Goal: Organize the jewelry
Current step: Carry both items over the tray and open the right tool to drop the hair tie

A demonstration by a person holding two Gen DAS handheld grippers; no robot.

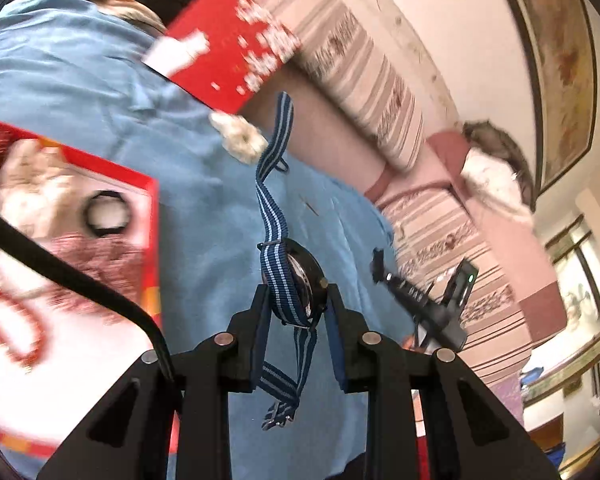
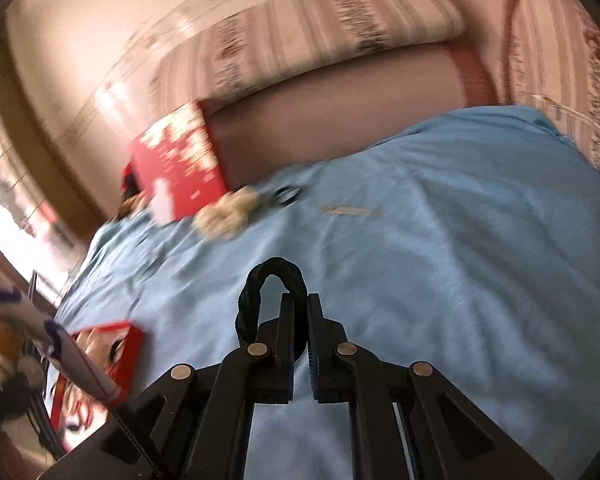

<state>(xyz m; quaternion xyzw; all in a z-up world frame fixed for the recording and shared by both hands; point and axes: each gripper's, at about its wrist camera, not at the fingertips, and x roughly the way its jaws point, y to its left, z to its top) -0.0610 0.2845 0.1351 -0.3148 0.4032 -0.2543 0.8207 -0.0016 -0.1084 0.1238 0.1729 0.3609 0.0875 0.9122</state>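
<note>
My left gripper (image 1: 296,290) is shut on a watch (image 1: 300,276) with a black case and a blue striped strap, held above the blue cloth (image 1: 204,208). The strap hangs both ways from the jaws. My right gripper (image 2: 300,300) is shut on a black braided band (image 2: 260,292), lifted over the blue cloth (image 2: 420,240). A red box with a white inside (image 1: 60,280) lies at the left and holds a black ring (image 1: 106,212) and a red bead necklace (image 1: 16,328). The right gripper (image 1: 432,300) also shows at the right of the left wrist view.
A red lid (image 1: 228,56) stands at the back of the cloth, also in the right wrist view (image 2: 180,168). A cream fluffy scrunchie (image 1: 240,136) lies beside it. A small dark ring (image 2: 286,194) lies near the scrunchie (image 2: 226,212). Striped sofa cushions (image 2: 320,28) stand behind.
</note>
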